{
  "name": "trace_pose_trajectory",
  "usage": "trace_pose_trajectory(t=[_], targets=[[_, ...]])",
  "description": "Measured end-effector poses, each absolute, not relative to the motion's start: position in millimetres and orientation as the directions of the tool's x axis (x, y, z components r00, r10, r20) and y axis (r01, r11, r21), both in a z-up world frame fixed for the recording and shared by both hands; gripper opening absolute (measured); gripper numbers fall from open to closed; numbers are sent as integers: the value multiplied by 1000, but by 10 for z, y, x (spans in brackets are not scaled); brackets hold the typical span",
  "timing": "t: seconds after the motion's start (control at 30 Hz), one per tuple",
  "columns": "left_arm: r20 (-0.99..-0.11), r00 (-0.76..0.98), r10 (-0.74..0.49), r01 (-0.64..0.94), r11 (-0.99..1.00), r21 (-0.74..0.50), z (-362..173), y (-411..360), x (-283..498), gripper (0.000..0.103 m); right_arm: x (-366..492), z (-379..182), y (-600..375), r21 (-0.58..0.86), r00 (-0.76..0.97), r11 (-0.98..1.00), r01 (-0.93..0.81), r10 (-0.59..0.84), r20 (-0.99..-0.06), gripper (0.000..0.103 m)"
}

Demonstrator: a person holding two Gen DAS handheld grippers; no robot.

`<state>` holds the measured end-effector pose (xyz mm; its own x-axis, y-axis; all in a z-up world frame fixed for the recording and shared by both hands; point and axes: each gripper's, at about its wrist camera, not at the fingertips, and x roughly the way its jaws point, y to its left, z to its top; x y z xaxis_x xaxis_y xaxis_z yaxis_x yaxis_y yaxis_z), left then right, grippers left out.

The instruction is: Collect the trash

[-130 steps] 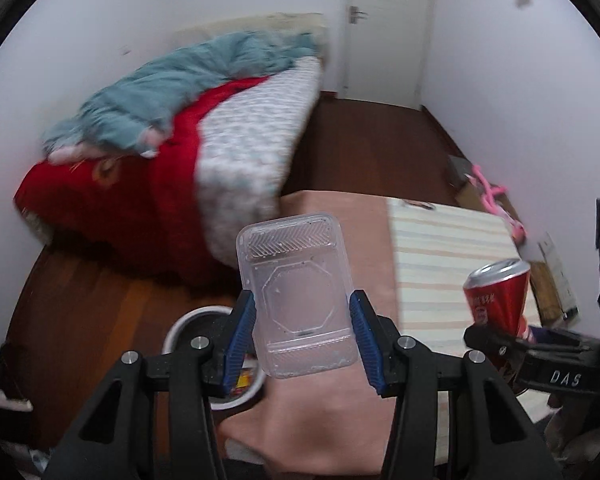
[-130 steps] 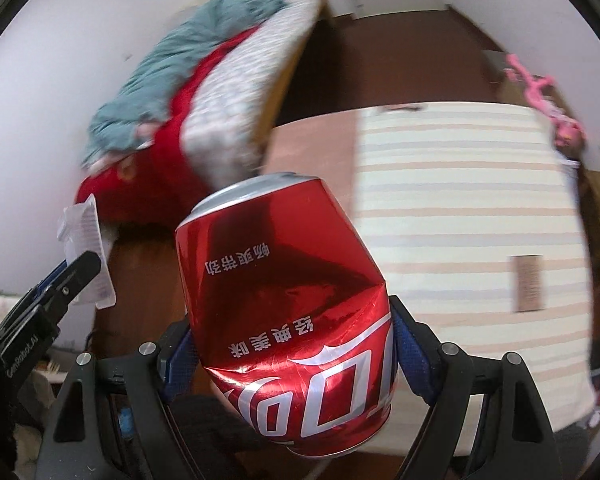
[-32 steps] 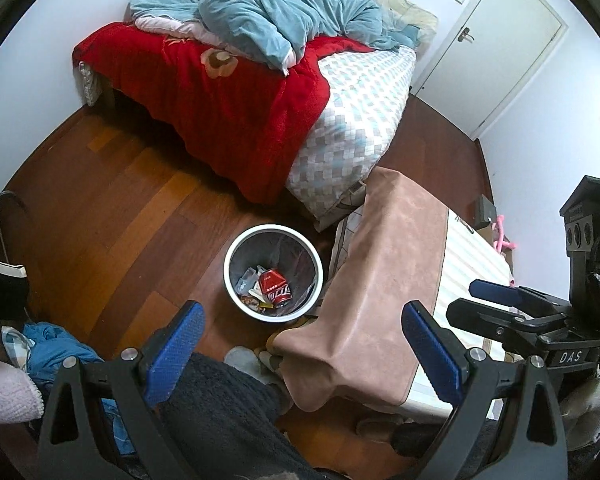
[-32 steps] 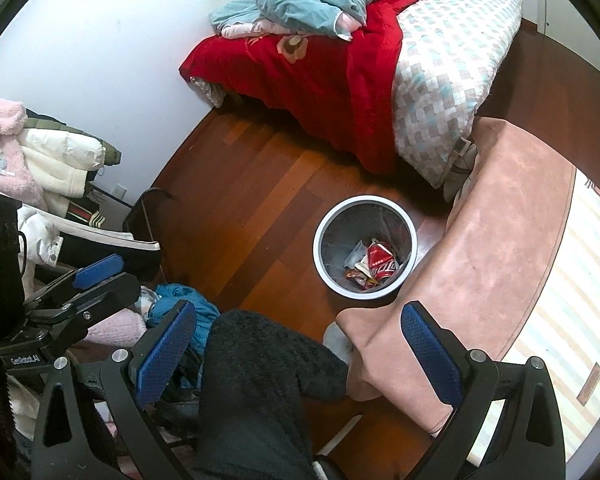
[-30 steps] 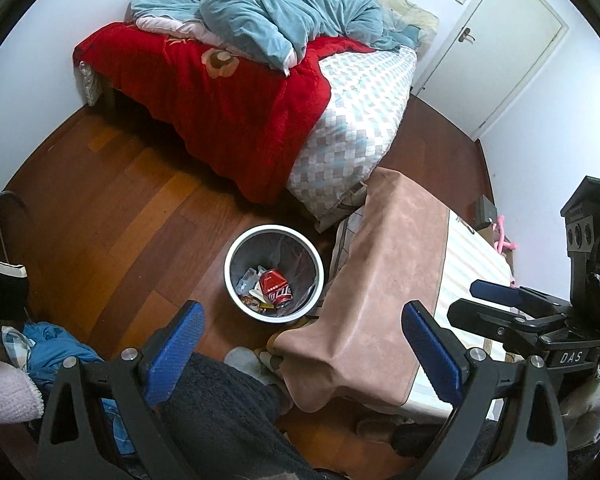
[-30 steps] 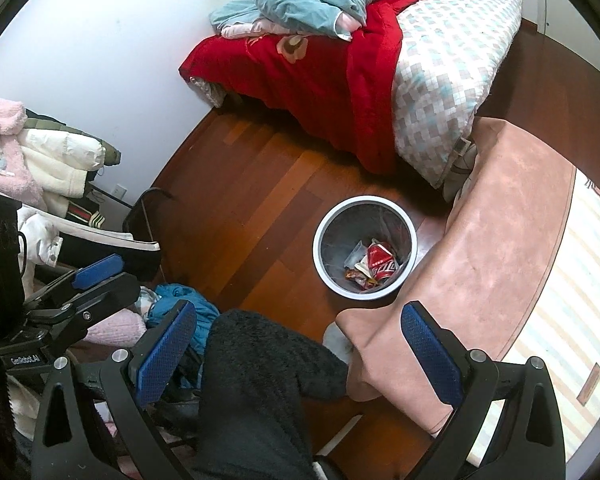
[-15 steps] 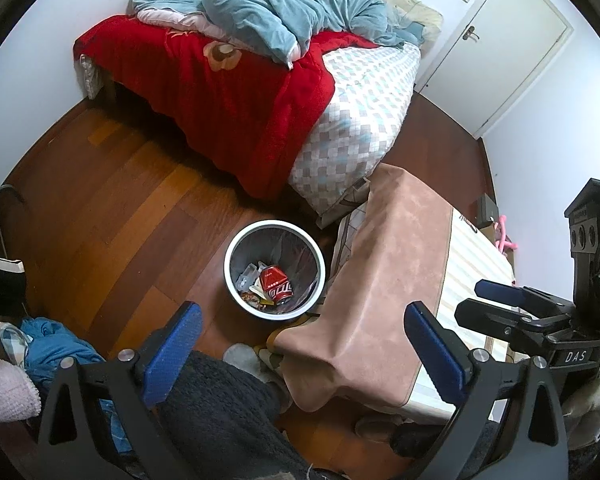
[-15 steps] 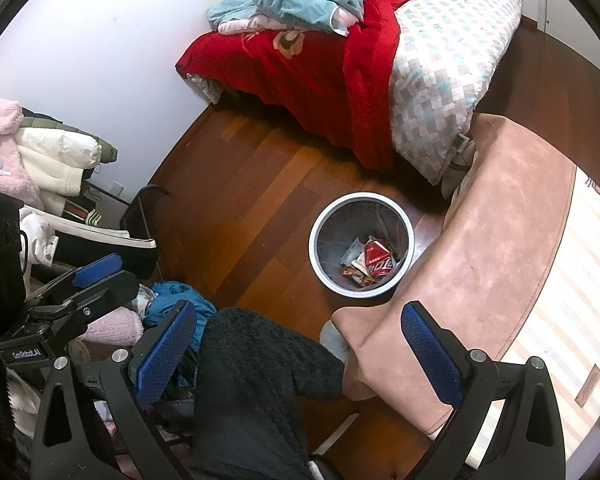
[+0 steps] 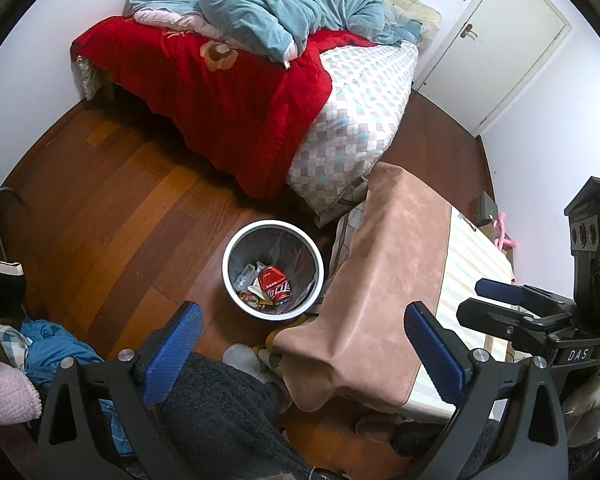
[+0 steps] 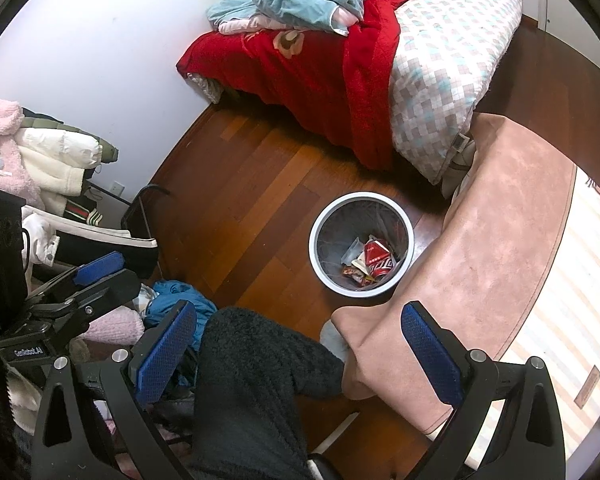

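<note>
Both the left gripper (image 9: 304, 334) and right gripper (image 10: 298, 336) are spread wide, holding nothing. The can (image 9: 275, 283) lies in the bin (image 9: 236, 292) on the floor beside the table's (image 9: 392, 280) corner.

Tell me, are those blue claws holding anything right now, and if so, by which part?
Nothing is held. The left claw and right claw are both wide open and empty; the red can lies in the bin.

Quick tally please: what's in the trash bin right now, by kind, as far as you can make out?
In the trash bin:
Red soda can: 1
Clear plastic container: 1
Crumpled wrappers: a small pile, too tangled to count
Total: 2 distinct items plus the wrapper pile.
</note>
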<state>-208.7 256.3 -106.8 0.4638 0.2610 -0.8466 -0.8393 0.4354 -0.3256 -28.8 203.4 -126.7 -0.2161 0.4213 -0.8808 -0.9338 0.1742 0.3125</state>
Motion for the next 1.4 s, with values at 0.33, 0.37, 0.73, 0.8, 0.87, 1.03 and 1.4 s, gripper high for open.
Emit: trace_pose_trajectory(t=[0.33, 0.37, 0.73, 0.8, 0.87, 1.03, 1.4], targets=[[-847, 465, 258, -836, 444, -323, -1073, 2582, -2087, 103, -300, -1251, 2001, 314, -221, 165, -935, 421, -880, 103], [-847, 465, 258, -836, 442, -325, -1073, 2575, -2086, 103, -302, -1251, 1998, 313, -221, 164, -935, 422, -880, 103], [-847, 465, 257, -836, 441, -325, -1072, 2567, -2084, 103, -333, -1205, 1979, 313, -223, 156, -937, 422, -879, 103], [-847, 464, 259, -837, 441, -323, -1072, 2568, -2086, 103, -337, -1191, 1980, 316, -227, 154, -936, 423, -877, 103], [-847, 465, 258, -837, 440, -325, -1071, 2566, -2088, 103, -343, -1172, 1977, 314, -226, 151, -937, 423, -877, 103], [-846, 466, 260, -835, 446, -323, -1062, 2594, -2083, 103, -342, -1148, 1989, 315, -231, 142, -938, 421, -877, 103], [-844, 471, 257, -832, 449, -327, -1045, 2602, -2074, 103, -338, -1149, 1987, 313, -234, 133, -940, 415, -879, 103]])
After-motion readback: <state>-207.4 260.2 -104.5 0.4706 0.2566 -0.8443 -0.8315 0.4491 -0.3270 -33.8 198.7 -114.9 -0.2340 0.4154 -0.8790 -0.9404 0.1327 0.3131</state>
